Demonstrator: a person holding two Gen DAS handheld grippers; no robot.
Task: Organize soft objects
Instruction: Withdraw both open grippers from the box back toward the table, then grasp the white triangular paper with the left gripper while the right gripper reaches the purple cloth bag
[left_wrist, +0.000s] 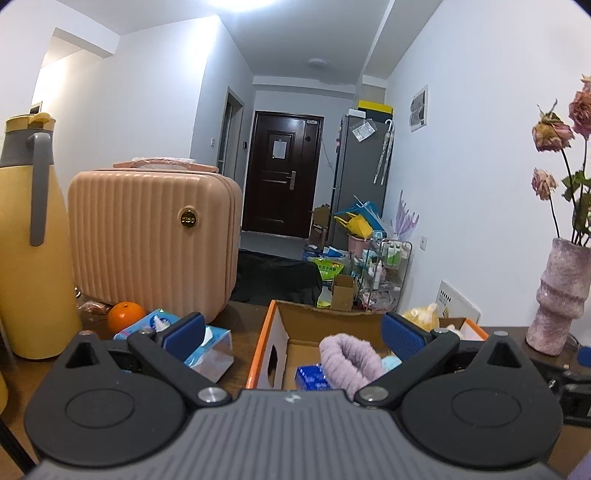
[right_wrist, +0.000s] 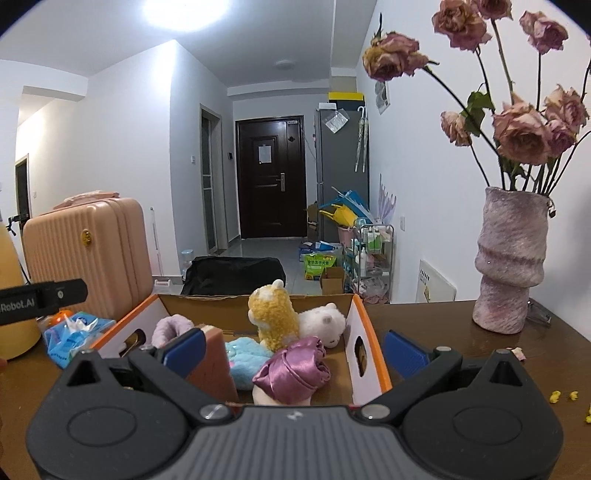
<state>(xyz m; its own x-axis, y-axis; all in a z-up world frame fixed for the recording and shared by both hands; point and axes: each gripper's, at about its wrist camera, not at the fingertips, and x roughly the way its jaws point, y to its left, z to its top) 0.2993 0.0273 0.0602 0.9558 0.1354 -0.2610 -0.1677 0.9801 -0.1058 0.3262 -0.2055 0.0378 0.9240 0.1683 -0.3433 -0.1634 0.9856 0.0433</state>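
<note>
Left wrist view:
Left gripper (left_wrist: 293, 334): low centre of frame, blue pads spread wide, nothing between them.
Cardboard box (left_wrist: 263, 345): orange-edged, straight ahead at lower centre, its open top facing up.
Lilac fuzzy roll (left_wrist: 349, 360): inside the box, just beyond the gripper body.
Blue tissue packet (left_wrist: 312, 377): in the box, touching the lilac roll's left side.
Tissue pack on the table (left_wrist: 210, 347): lower left, outside the box, partly behind the left pad.
Orange (left_wrist: 125, 316): left of the tissue pack, before the pink suitcase (left_wrist: 151, 236).
Yellow flask (left_wrist: 31, 236): far left edge.
Vase (left_wrist: 559, 299): right edge, holding dried roses.

Right wrist view:
Right gripper (right_wrist: 293, 349): low centre, fingers parted and empty, straddling the box's near right corner.
Box contents: yellow alpaca plush (right_wrist: 275, 319) upright at centre; white plush (right_wrist: 325, 323) touching its right; light blue plush (right_wrist: 245, 360) lying below it; purple satin bundle (right_wrist: 295, 369) nearest the camera.
Table tissue pack (right_wrist: 74, 334): lower left, outside the box.
Vase (right_wrist: 508, 262): right of frame, well apart from the box.

Risks:
Tissue pack: it looks like the one soft item left out; a pinch on its loose film may slip.
Orange: a sideways reach may nudge it into rolling.
Box: it is light, so a bump could shove it across the table.
</note>
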